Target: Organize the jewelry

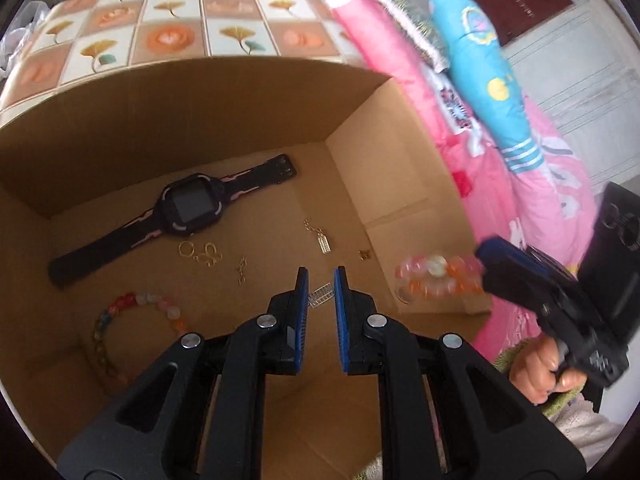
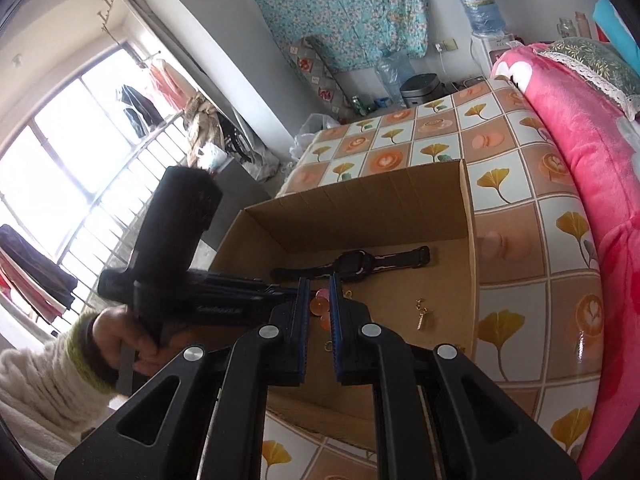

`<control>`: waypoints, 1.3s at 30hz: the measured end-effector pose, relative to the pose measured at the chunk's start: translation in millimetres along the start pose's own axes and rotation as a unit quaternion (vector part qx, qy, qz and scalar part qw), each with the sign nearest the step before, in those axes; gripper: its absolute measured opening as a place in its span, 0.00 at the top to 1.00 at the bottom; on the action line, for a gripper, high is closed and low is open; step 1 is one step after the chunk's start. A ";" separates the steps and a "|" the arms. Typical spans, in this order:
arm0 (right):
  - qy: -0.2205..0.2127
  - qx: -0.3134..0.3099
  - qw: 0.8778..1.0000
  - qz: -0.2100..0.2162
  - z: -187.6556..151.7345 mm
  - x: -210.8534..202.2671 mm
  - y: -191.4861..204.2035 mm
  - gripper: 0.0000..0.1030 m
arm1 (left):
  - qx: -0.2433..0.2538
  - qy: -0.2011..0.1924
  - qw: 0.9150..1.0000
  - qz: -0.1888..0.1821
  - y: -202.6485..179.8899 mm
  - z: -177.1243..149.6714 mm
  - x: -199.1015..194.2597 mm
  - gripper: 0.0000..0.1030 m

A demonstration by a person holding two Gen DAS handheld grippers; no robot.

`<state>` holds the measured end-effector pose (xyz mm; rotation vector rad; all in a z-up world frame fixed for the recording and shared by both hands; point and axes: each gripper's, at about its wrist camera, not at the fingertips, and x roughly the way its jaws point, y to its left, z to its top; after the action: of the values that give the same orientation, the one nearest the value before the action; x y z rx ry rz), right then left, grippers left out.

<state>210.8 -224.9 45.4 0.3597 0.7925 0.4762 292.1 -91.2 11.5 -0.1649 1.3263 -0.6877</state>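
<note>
An open cardboard box [image 1: 168, 128] holds a black watch [image 1: 184, 208], a beaded bracelet [image 1: 132, 312], gold earrings [image 1: 202, 254], a chain with a tag [image 1: 320, 238] and a small clear comb-like piece [image 1: 322, 295]. My left gripper [image 1: 321, 280] hangs open and empty just above that piece. My right gripper [image 2: 319, 286] is shut on a second bracelet of orange and pink beads [image 2: 320, 306], held over the box's right edge. That bracelet [image 1: 436, 278] also shows blurred in the left wrist view at the tip of the right gripper [image 1: 482, 266].
The box [image 2: 468, 240] sits on a tablecloth [image 2: 520, 216] with leaf and coffee prints. Pink bedding [image 1: 400, 52] and a blue pillow [image 1: 484, 68] lie along the right. A window [image 2: 60, 152] and hanging clothes stand to the left.
</note>
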 end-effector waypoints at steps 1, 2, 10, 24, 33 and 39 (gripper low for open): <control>0.005 -0.002 1.000 -0.002 0.8 1.5 -1.3 0.90 | -0.003 0.006 1.000 0.002 0.3 2.7 3.6 0.88; 0.009 -0.003 1.000 -0.003 1.4 2.5 -2.0 0.90 | -0.009 0.014 1.000 0.003 1.8 6.6 8.4 0.87; 0.059 -0.023 0.998 -0.010 0.0 19.2 1.7 0.90 | -0.024 0.002 1.000 0.007 6.9 14.2 7.1 0.69; 0.093 -0.063 0.989 -0.098 -13.0 14.7 19.9 0.85 | 0.002 -0.118 0.990 0.074 7.5 -14.5 -76.3 0.51; -0.014 0.029 0.987 -0.155 -16.8 -51.2 -19.7 0.56 | -0.014 -0.253 0.960 0.119 22.0 -95.0 -168.0 0.21; 0.064 0.097 0.987 -0.112 -33.9 -11.2 -49.4 0.56 | -0.100 -0.237 0.955 0.146 67.7 -134.8 -150.8 0.18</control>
<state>192.0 -267.8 6.3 0.4174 0.9948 0.2130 180.0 81.0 68.9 -0.2715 0.9269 -0.2376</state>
